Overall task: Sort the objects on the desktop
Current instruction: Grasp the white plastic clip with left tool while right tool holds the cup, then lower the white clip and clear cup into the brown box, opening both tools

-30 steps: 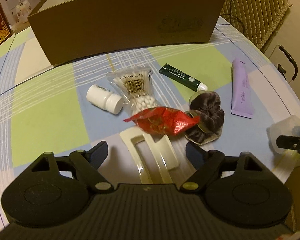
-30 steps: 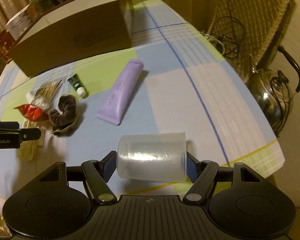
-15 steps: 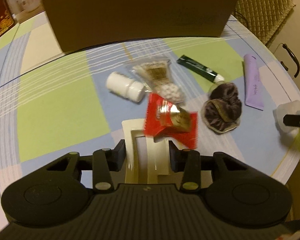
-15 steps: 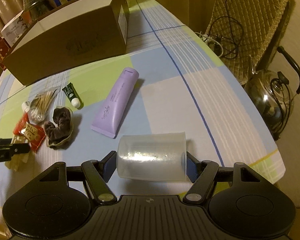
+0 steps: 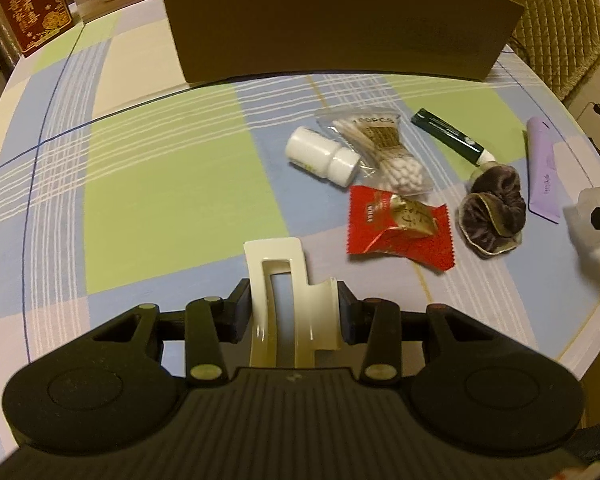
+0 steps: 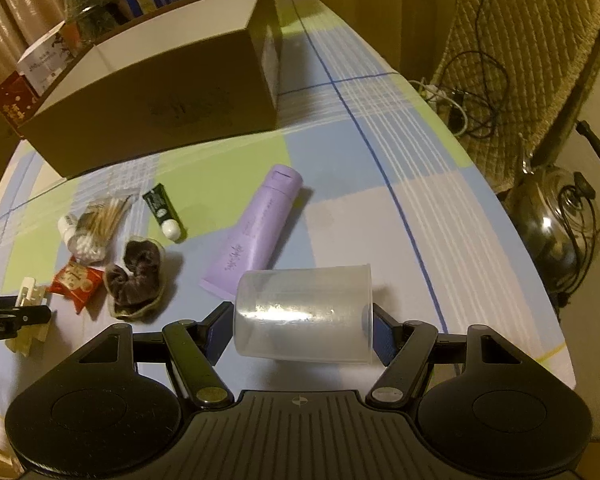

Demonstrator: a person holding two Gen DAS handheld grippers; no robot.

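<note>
While the left claw (image 5: 294,312) pinches the cream hair clip (image 5: 284,300) by its sides, the clip's far end juts forward over the tabletop (image 5: 160,184); whether it is clear of the cloth cannot be told. The right claw (image 6: 298,326) is clamped across a clear plastic cup (image 6: 304,316), held on its side with its rim to the right. Just beyond the clip lie the red snack packet (image 5: 398,232), the white pill bottle (image 5: 322,156) and the bag of cotton swabs (image 5: 380,148), the last two touching. Further right sit the dark scrunchie (image 5: 494,212), the green tube (image 5: 448,136) and the purple tube (image 6: 256,232). The cardboard box (image 6: 160,100) stands open at the far edge, the probable destination. Recommendation: raise the clip well above the packet before travelling, keep the grip steady since the glossy plastic may slip or pivot, clear the box wall fully, and release only once inside. The cup should go in separately to avoid a collision between claws.
</note>
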